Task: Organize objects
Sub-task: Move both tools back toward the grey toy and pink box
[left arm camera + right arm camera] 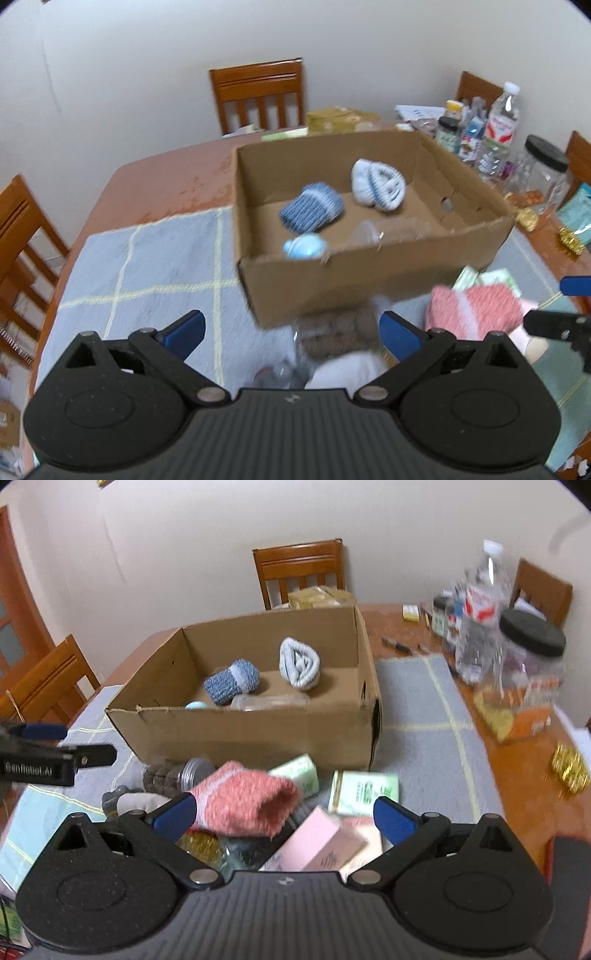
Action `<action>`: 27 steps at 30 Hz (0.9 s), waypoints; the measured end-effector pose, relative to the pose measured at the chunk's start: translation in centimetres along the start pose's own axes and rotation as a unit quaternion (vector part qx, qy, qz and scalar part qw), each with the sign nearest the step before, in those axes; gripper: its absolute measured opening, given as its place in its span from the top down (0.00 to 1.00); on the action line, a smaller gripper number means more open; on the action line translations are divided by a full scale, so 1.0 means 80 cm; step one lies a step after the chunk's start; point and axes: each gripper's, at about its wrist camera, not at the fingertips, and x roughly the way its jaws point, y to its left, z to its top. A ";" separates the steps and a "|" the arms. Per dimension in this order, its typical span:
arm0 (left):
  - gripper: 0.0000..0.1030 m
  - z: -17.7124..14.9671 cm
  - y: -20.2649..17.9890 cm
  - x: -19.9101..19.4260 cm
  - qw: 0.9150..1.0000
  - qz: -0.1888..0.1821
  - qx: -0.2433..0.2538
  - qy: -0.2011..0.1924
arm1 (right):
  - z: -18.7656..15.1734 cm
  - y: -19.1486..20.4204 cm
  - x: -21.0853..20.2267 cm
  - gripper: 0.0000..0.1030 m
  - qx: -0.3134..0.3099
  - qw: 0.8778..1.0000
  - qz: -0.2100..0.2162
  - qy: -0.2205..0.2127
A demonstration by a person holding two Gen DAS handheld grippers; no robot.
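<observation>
An open cardboard box [369, 273] [236, 734] stands on the mat. Inside it lie a blue knitted sock roll [310, 206] [231, 681], a white-blue sock roll [378, 184] [299, 662], a small light-blue object [304, 246] and a clear plastic item [369, 232]. My left gripper [291, 328] is open over a brown sock roll [340, 328] [162, 775] and a clear jar, holding nothing. My right gripper [284, 814] is open above a pile in front of the box. In that pile a pink sock roll [243, 797] [476, 306] lies by its left finger, unheld.
The pile also holds green boxes [369, 786], a pink box [317, 842], a gold item [199, 843] and a metal-lidded jar [194, 771]. Bottles [498, 122] and a black-lidded jar [532, 657] crowd the table's right side. Wooden chairs [258, 92] surround the table.
</observation>
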 end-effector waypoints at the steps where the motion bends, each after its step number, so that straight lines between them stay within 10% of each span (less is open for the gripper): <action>1: 0.03 -0.008 0.000 0.000 1.000 0.001 -0.003 0.004 | -0.005 -0.002 0.001 0.00 0.002 1.000 0.001 0.002; 27: 0.03 -0.076 0.029 0.005 0.994 0.000 -0.091 0.065 | -0.016 -0.004 0.045 0.00 -0.046 0.997 0.045 0.051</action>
